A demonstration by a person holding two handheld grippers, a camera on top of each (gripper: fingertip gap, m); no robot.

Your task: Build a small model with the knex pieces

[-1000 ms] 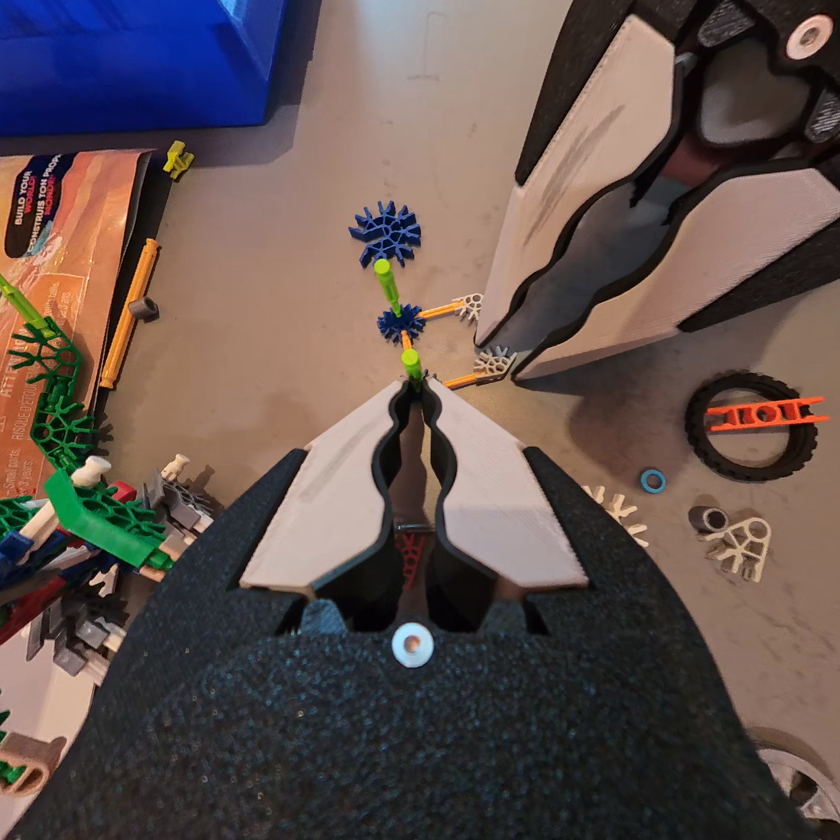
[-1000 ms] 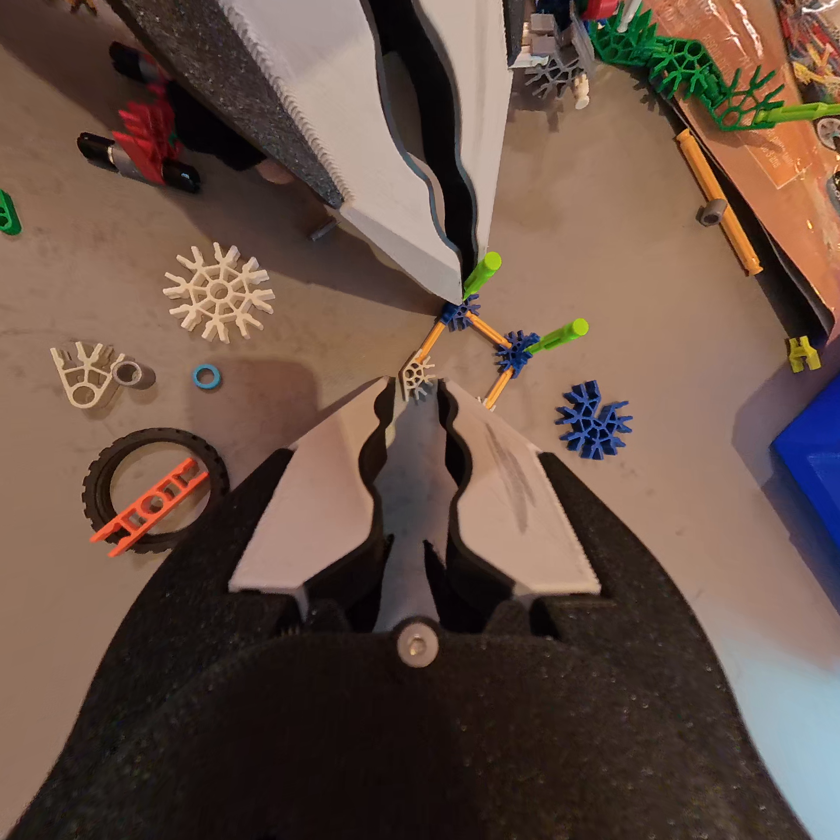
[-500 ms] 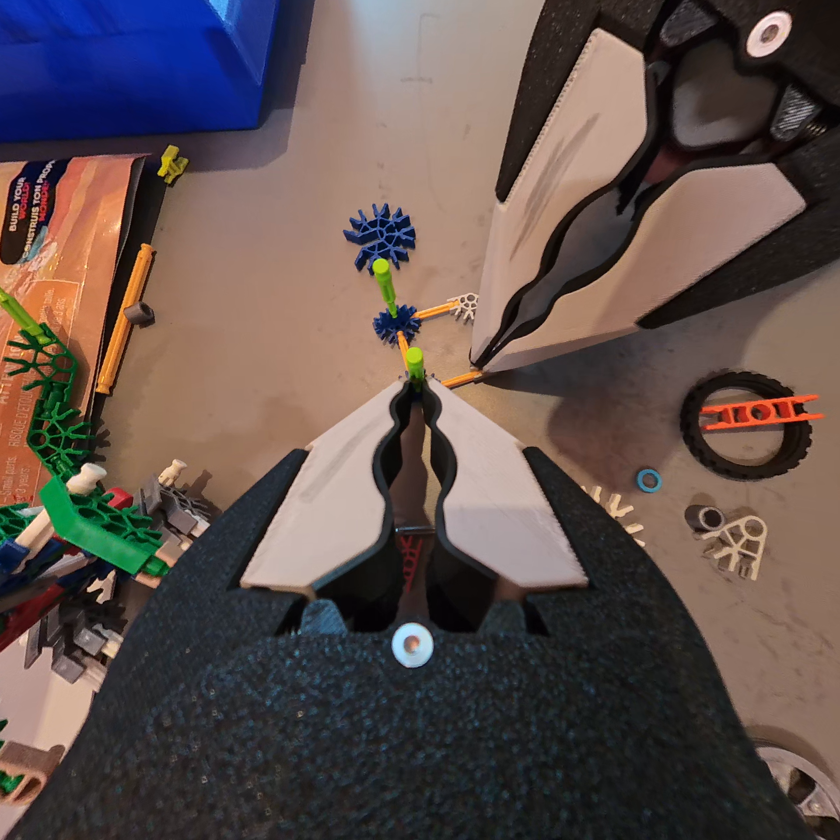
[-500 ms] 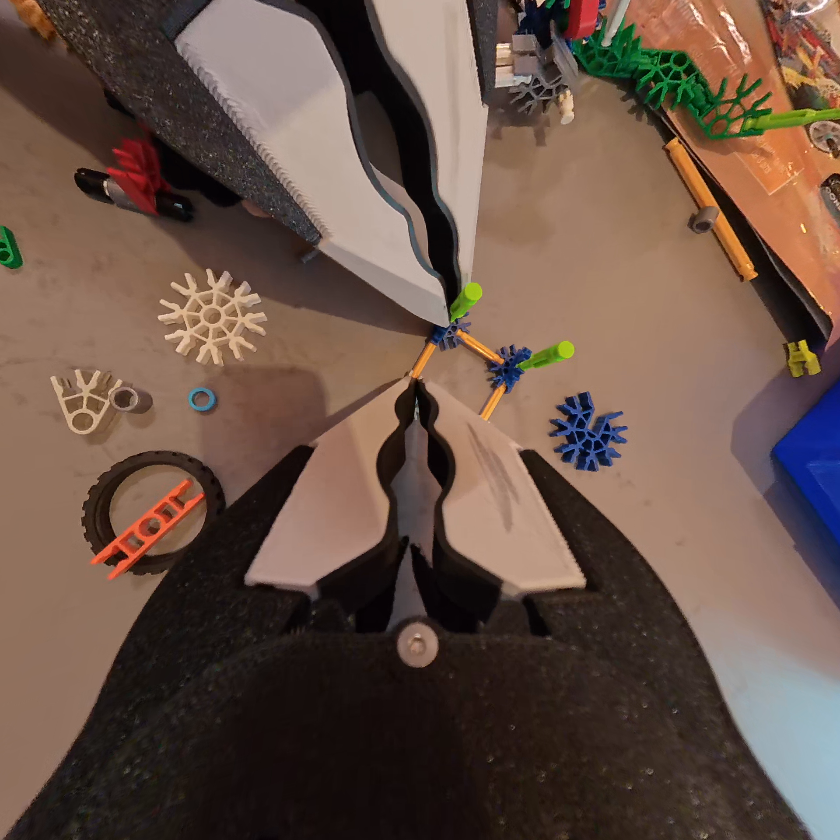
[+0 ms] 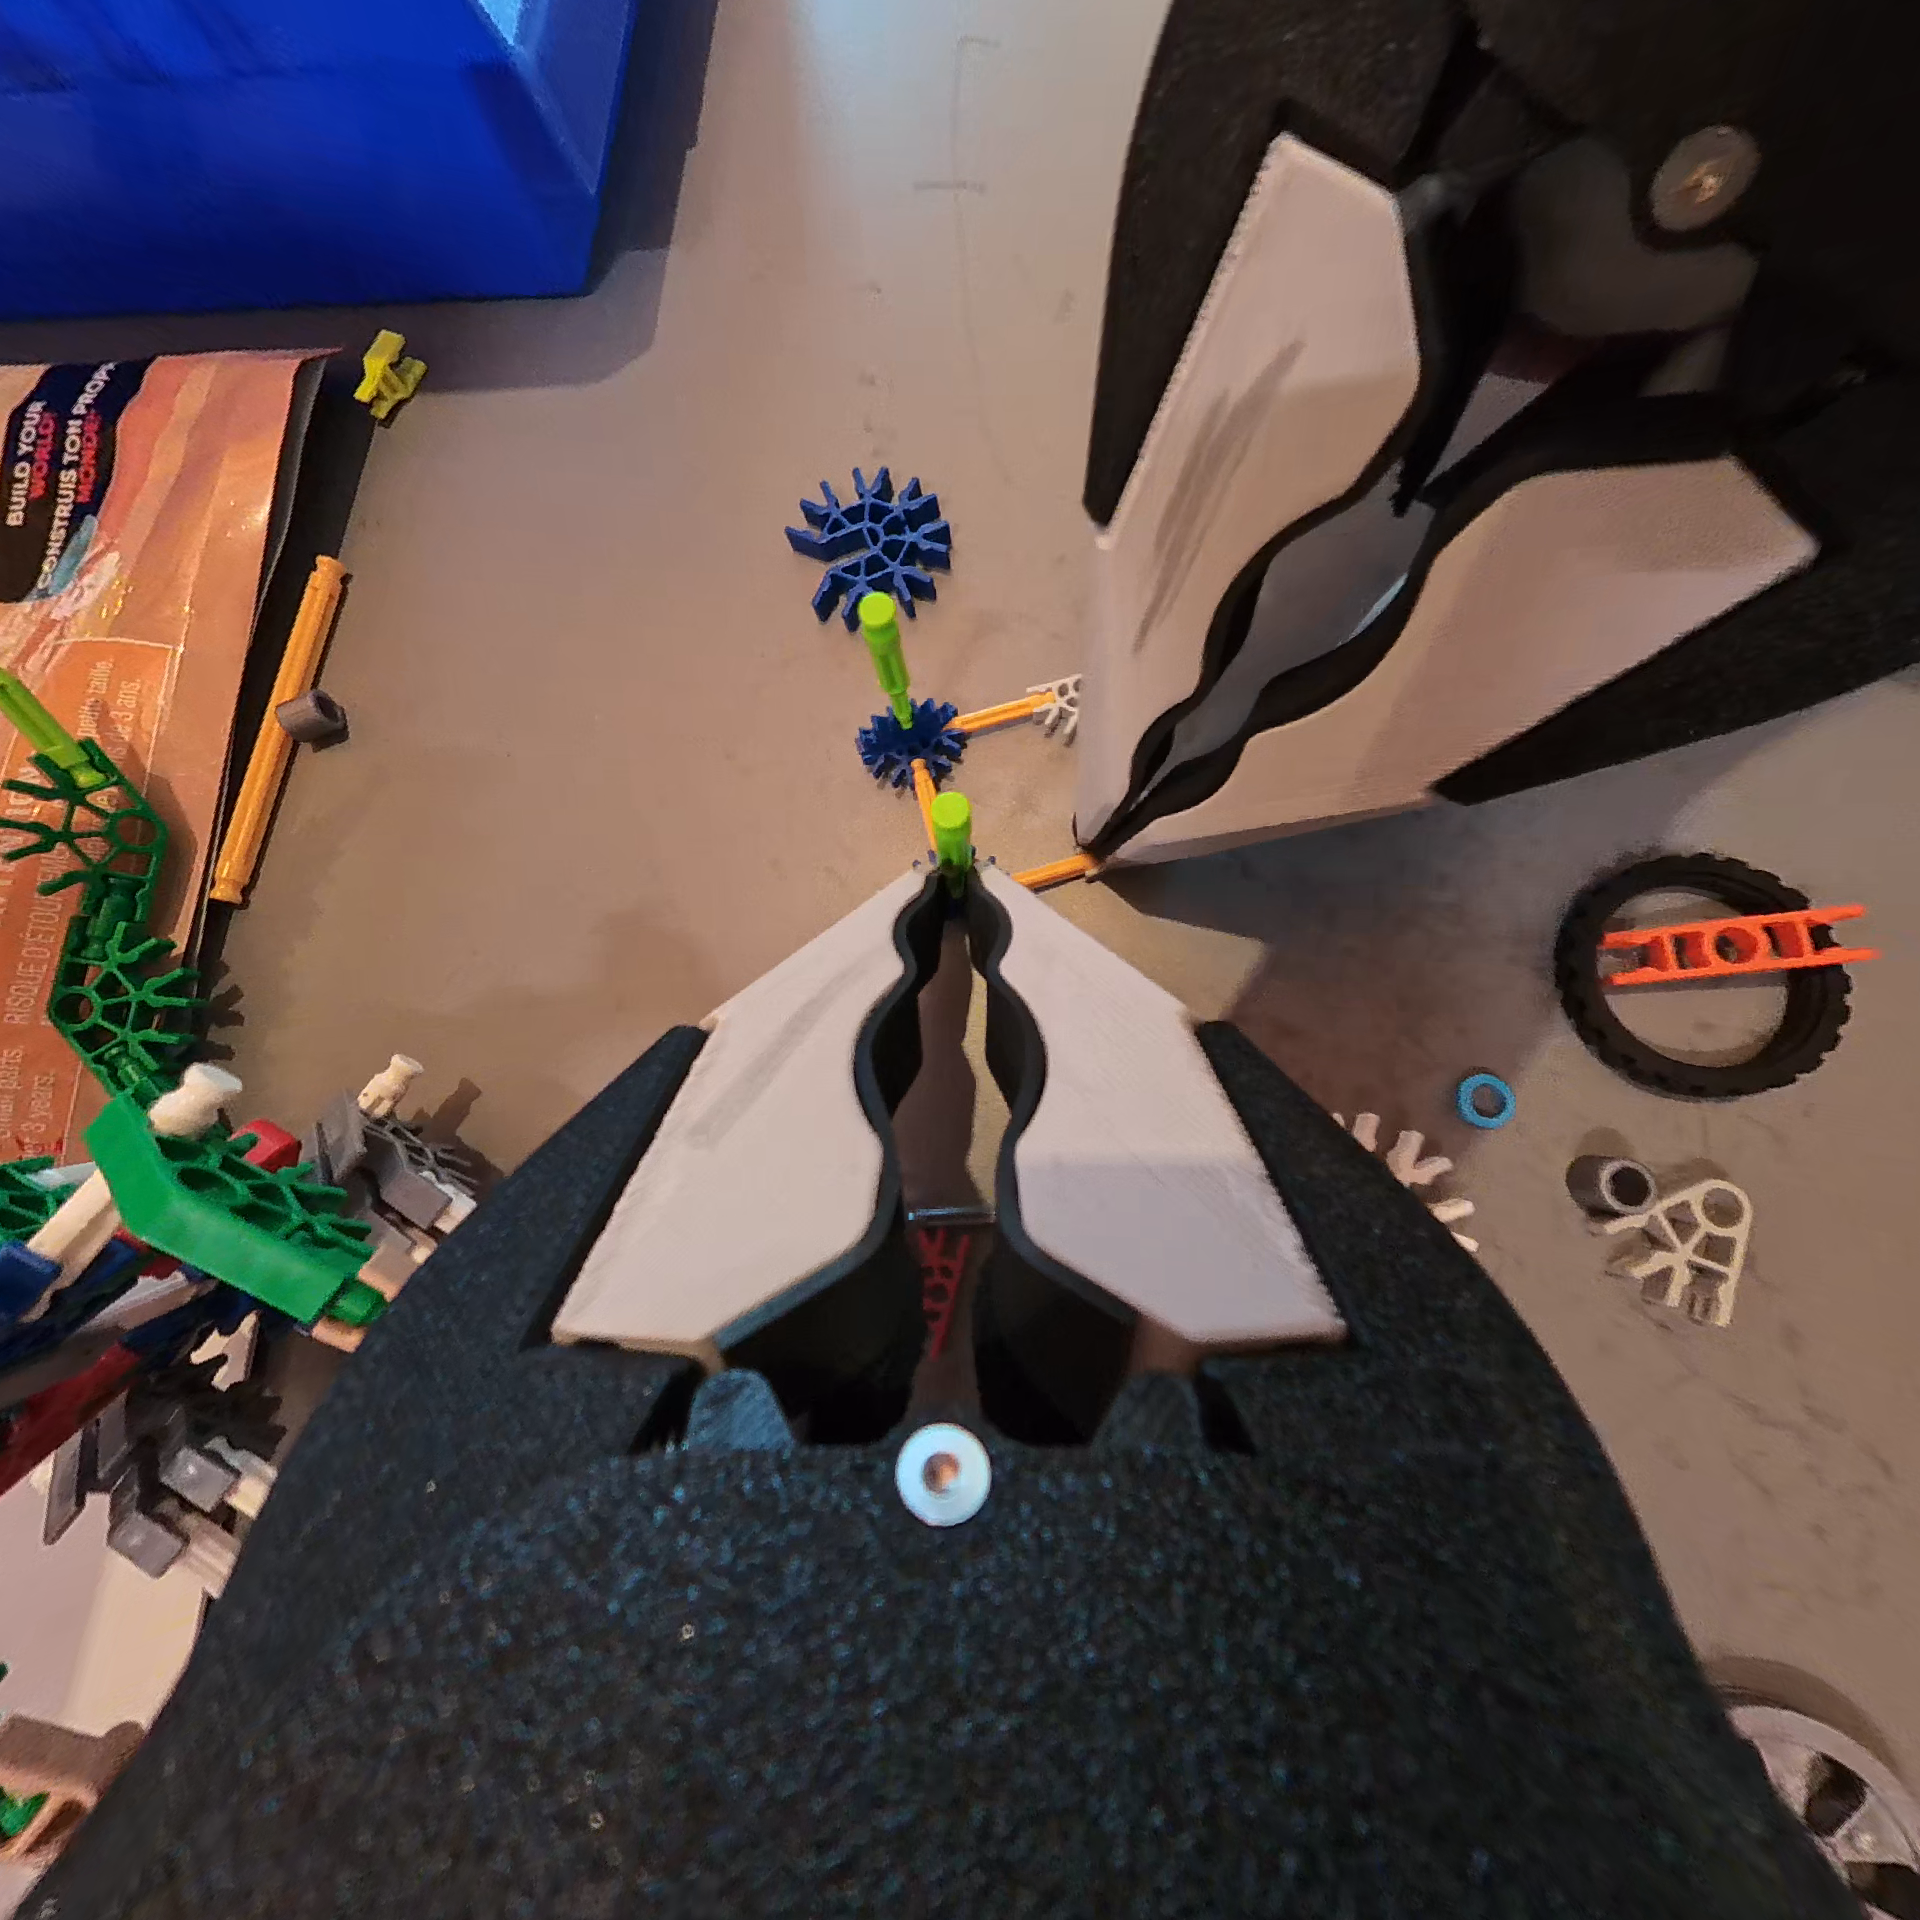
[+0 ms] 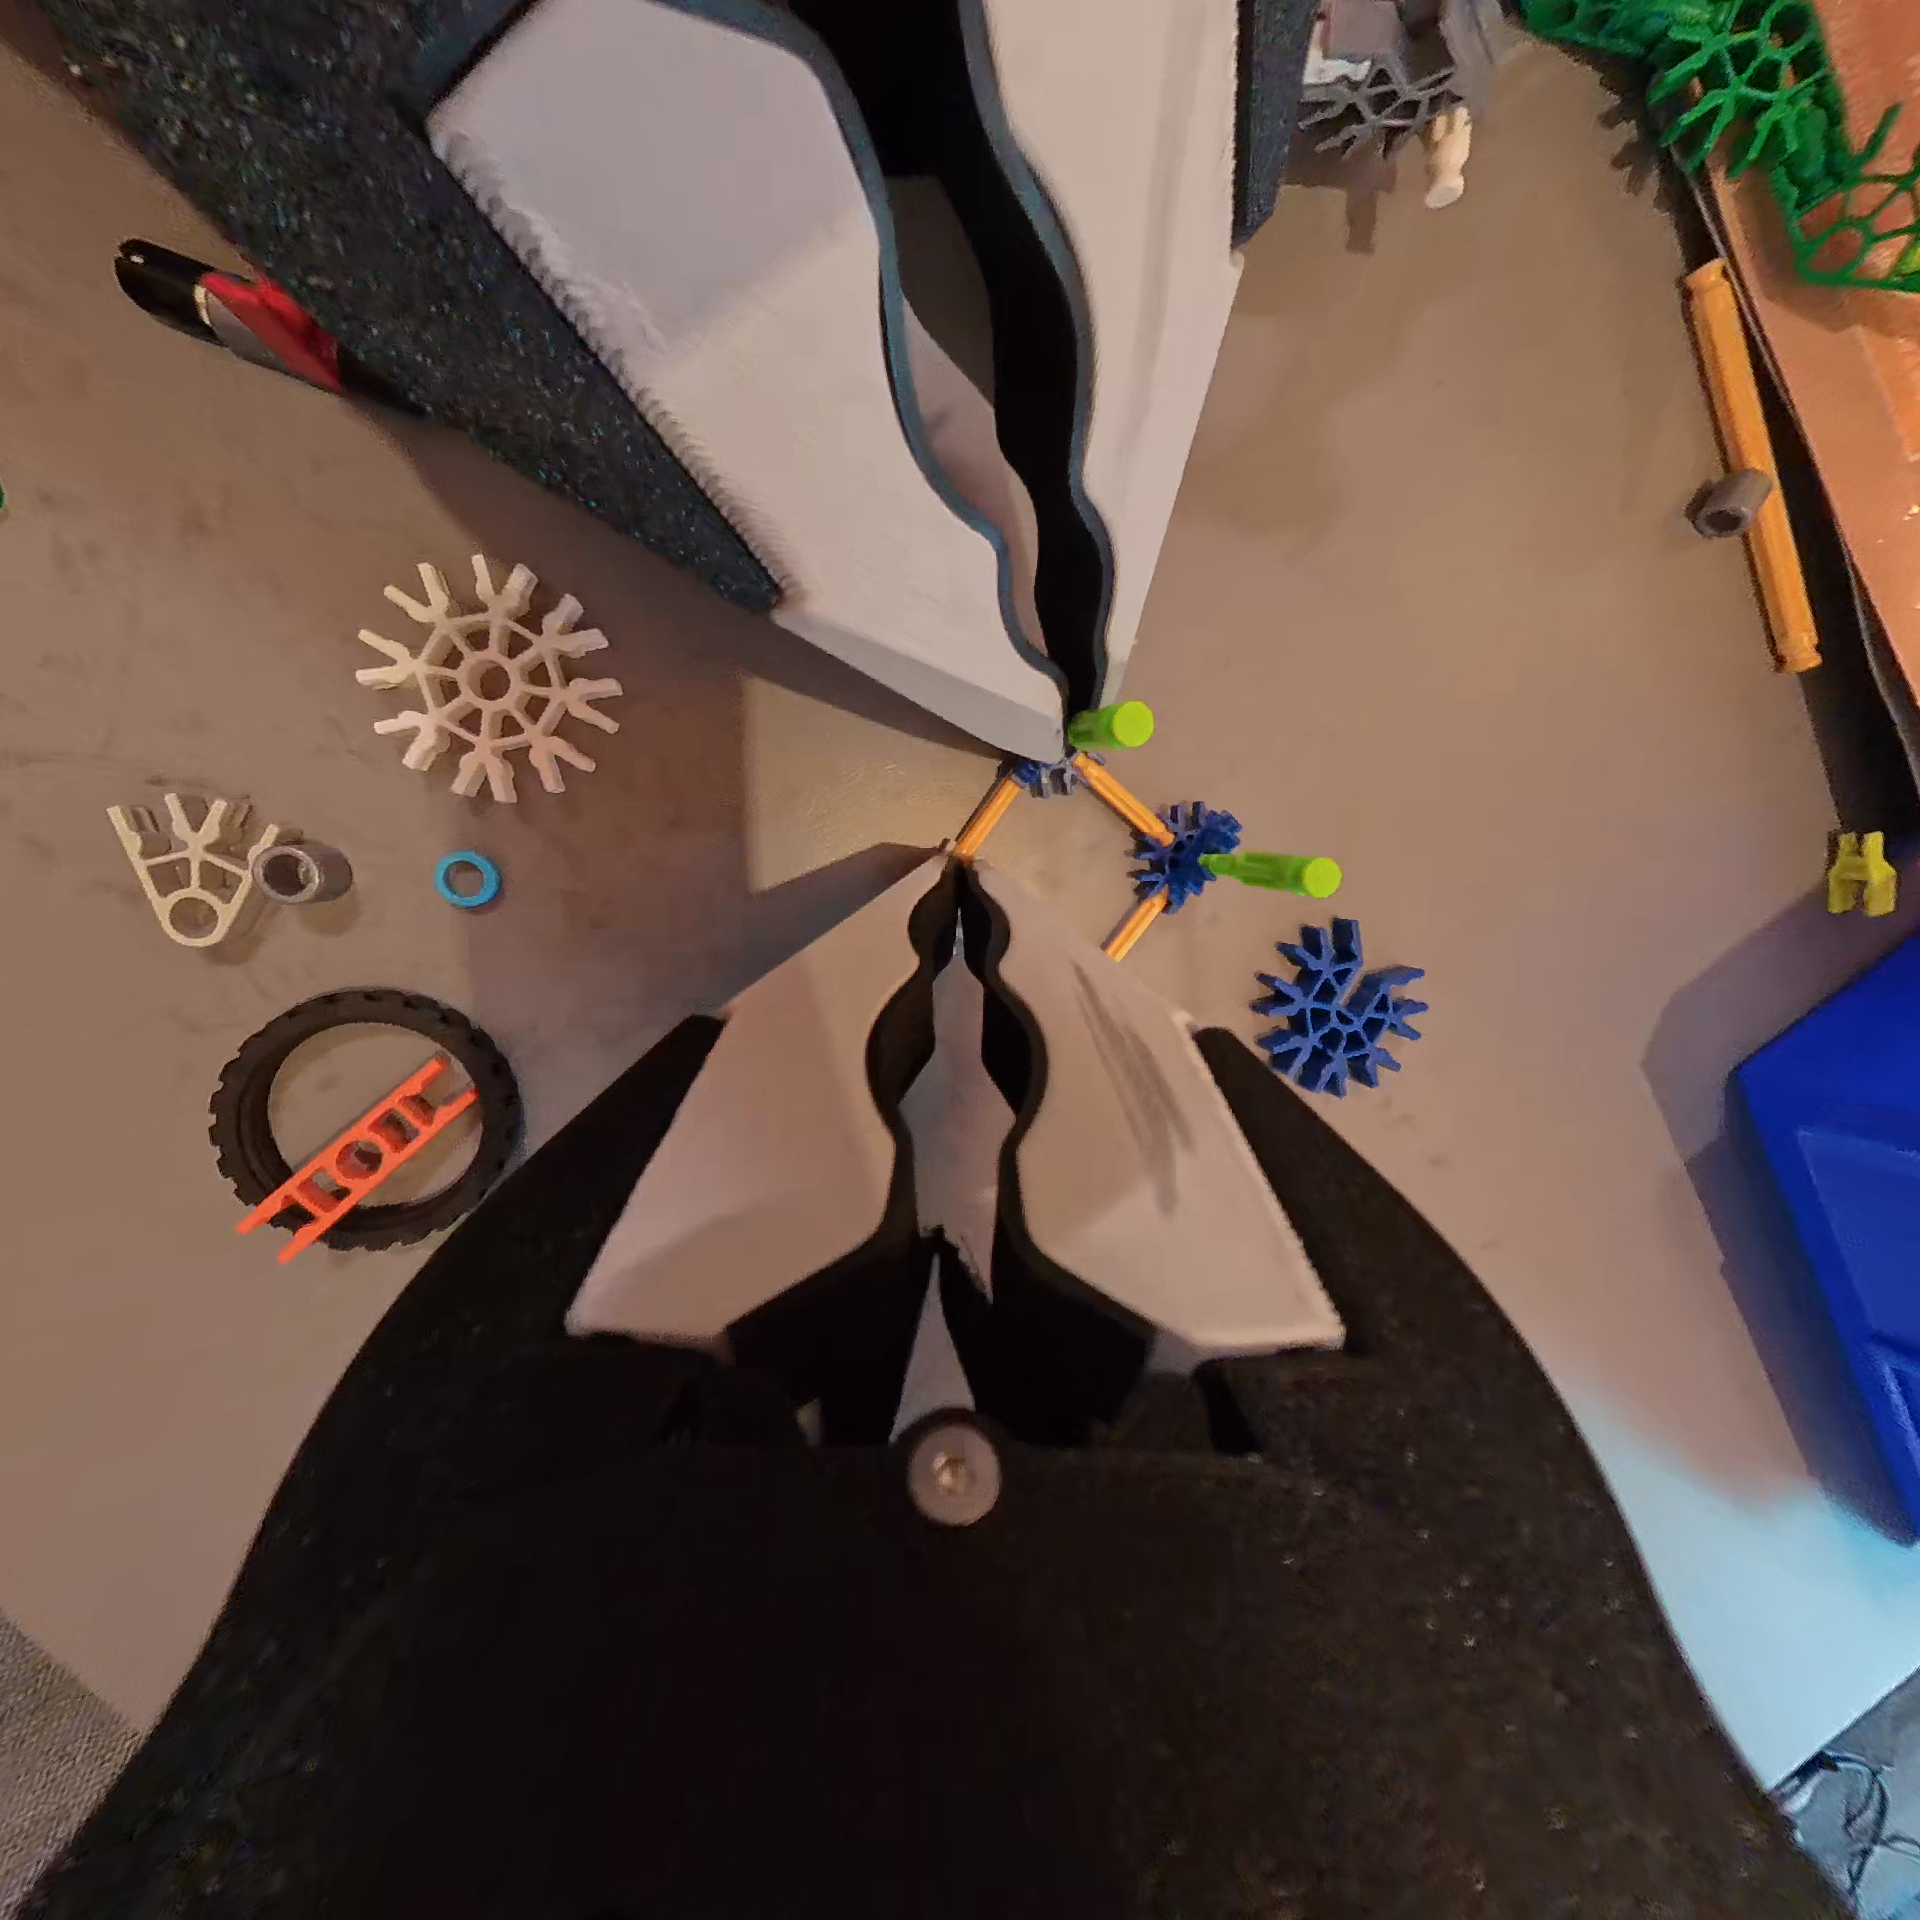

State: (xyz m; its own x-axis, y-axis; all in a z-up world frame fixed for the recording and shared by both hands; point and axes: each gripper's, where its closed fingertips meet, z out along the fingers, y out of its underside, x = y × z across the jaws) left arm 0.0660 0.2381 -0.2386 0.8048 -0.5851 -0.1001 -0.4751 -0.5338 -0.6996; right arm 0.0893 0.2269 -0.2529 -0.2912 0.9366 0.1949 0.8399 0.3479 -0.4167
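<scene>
A small rod-and-connector build lies on the grey table: two blue snowflake connectors (image 5: 909, 740) joined by orange rods, each with a green rod (image 5: 951, 831) standing up. My left gripper (image 5: 951, 883) is shut on the near blue connector (image 6: 1044, 776) at the base of its green rod (image 6: 1112, 724). My right gripper (image 6: 954, 868) is shut at the end of an orange rod (image 6: 987, 816), on a white connector now hidden between its fingers. It also shows in the left wrist view (image 5: 1091, 857). The other white connector (image 5: 1055, 701) is free. A loose blue connector (image 5: 873, 540) lies beyond.
A blue bin (image 5: 291, 145) stands at the far left, with an orange printed bag (image 5: 125, 623), a long orange rod (image 5: 275, 727) and a pile of parts (image 5: 208, 1195). A black tyre (image 5: 1590, 1029) with an orange ladder piece, a white snowflake connector (image 6: 488, 681) and small pieces lie to the right. Left and right tips are no more than a few centimetres apart.
My right gripper was open around the white connector and has shut on it. My left gripper has stayed shut on the blue connector. The build has barely moved.
</scene>
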